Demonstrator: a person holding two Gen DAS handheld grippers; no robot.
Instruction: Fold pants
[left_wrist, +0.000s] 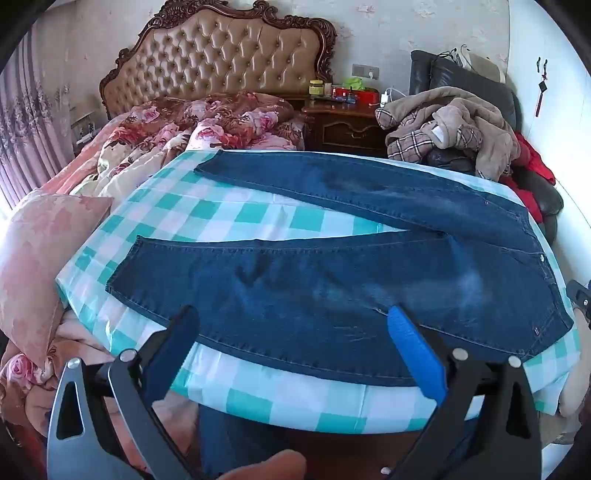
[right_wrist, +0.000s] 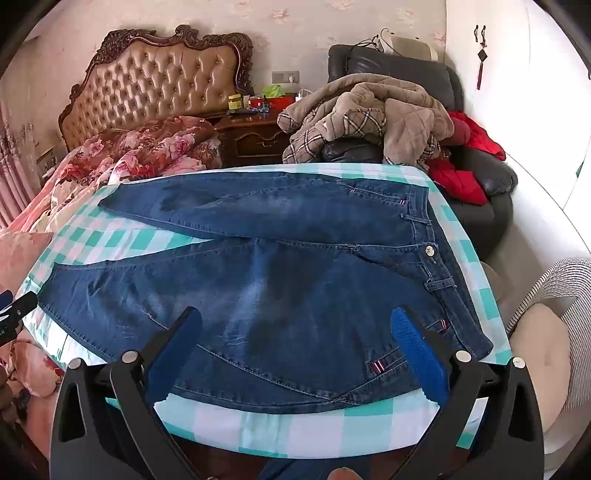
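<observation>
A pair of dark blue jeans (left_wrist: 332, 288) lies flat on a table with a teal and white checked cloth (left_wrist: 258, 218), legs spread apart to the left, waistband to the right. It also shows in the right wrist view (right_wrist: 295, 280). My left gripper (left_wrist: 291, 317) is open and empty, hovering over the near leg's front edge. My right gripper (right_wrist: 295, 317) is open and empty, over the seat and near hip of the jeans, close to the waistband (right_wrist: 439, 273).
A bed with a floral quilt (left_wrist: 184, 125) and tufted headboard (left_wrist: 218, 55) stands behind left. A nightstand (left_wrist: 343, 122) and a black armchair piled with clothes (left_wrist: 454, 125) stand behind right. A pink pillow (left_wrist: 40, 251) lies left of the table.
</observation>
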